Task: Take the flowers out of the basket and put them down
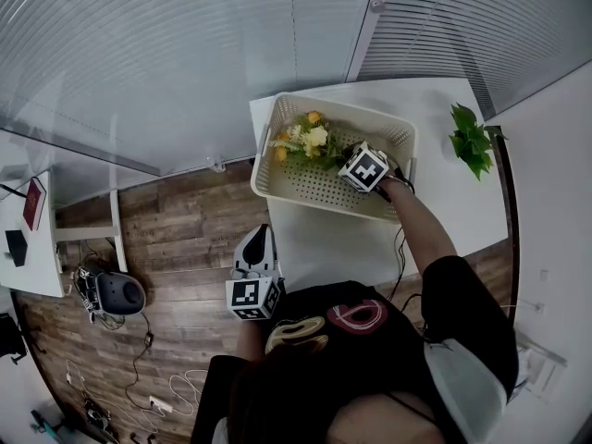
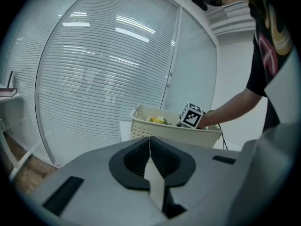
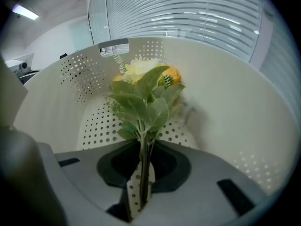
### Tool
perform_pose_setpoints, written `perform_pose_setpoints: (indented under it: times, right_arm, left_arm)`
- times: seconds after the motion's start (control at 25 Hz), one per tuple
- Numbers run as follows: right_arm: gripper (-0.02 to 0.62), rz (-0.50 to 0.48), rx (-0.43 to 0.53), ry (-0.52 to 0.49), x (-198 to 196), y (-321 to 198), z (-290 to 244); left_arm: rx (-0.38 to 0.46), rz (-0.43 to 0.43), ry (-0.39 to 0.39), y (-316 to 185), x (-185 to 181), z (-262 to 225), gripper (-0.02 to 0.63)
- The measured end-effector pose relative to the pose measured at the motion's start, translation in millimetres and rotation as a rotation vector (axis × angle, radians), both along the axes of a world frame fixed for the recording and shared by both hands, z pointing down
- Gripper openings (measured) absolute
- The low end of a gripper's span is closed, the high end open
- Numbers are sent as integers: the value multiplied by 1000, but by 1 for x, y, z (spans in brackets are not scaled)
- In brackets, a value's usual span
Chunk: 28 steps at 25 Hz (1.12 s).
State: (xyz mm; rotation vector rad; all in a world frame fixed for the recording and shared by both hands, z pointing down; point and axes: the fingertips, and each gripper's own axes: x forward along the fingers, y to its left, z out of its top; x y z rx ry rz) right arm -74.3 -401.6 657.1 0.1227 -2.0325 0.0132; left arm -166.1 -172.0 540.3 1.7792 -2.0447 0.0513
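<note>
Right gripper view: right gripper (image 3: pixel 141 192) pinches the flowers (image 3: pixel 143 98) in the basket (image 3: pixel 221 117); left gripper (image 2: pixel 150 141) pressed together.

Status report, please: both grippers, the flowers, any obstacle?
Right gripper shut on flowers, at the stems, inside basket. Left gripper shut, empty, away from basket. Way up looks clear.

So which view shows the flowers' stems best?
Right gripper view: the flowers stand close up, stems clamped between the right gripper's jaws. Head view shows only small blooms in the basket; left gripper view, a distant speck above its rim.
</note>
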Motion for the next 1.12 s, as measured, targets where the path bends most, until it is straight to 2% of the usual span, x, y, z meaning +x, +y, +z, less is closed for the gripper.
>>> perform_pose_setpoints:
  times: [0.32,0.72,1.12]
  right_arm:
    - [48,18,51,-72,-6,-1,-17]
    - [41,6,96,-65,-5,2,-46]
    - [41,12,127,-166,-4,5,-87]
  left_arm:
    - [9,26,-3,-1,0,-1,18]
    - [9,31,-8,5,0,-2,18]
    - [21,47,5,2,9,-3,18]
